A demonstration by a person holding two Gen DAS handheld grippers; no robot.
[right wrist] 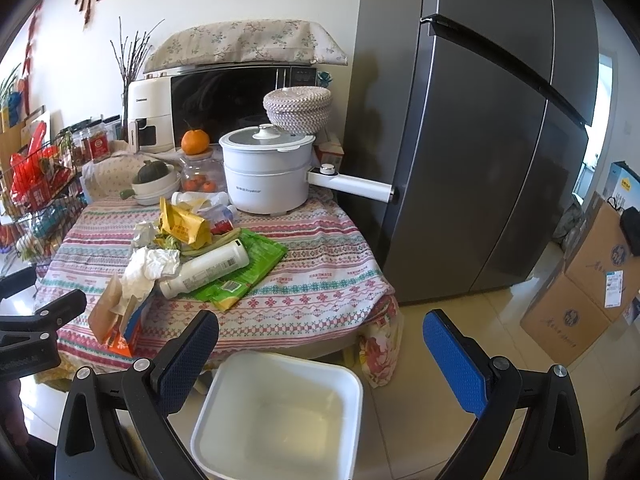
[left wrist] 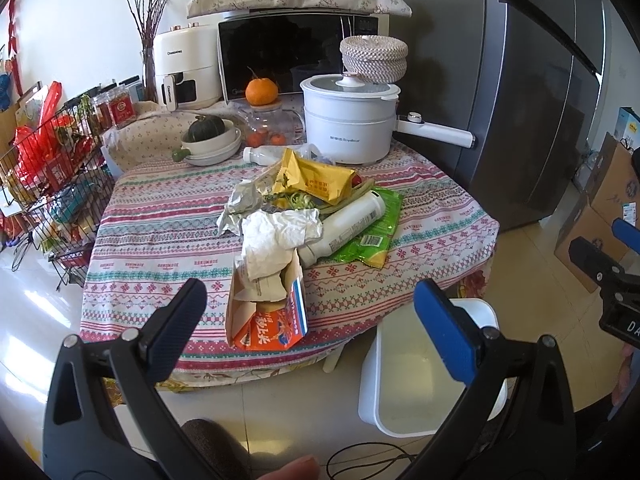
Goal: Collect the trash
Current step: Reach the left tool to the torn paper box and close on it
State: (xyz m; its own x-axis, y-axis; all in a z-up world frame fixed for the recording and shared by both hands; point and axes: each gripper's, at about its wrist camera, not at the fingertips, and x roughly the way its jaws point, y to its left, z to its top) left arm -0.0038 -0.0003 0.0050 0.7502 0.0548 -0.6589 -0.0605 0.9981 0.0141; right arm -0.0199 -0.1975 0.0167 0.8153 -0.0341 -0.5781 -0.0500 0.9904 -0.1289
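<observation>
Both tongs, left and right, gape empty. Beneath sits a square white plastic bin; crumpled tissue, torn carton and smooth bottle litter the patterned table.

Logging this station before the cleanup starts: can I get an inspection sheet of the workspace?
Surface: table under a patterned cloth, crowded at the back.
Job's things: torn orange carton at the near edge; crumpled tissue, white bottle lying on a green wrapper, yellow bag; white bin on the floor, looks empty.
Clutter: white electric pot, bowls with a squash, orange, microwave.
Grippers: left tongs open, facing the carton; right tongs open above the bin.
Cables: a thin black cable on the floor.
Surroundings: fridge, cardboard boxes, wire rack.
</observation>
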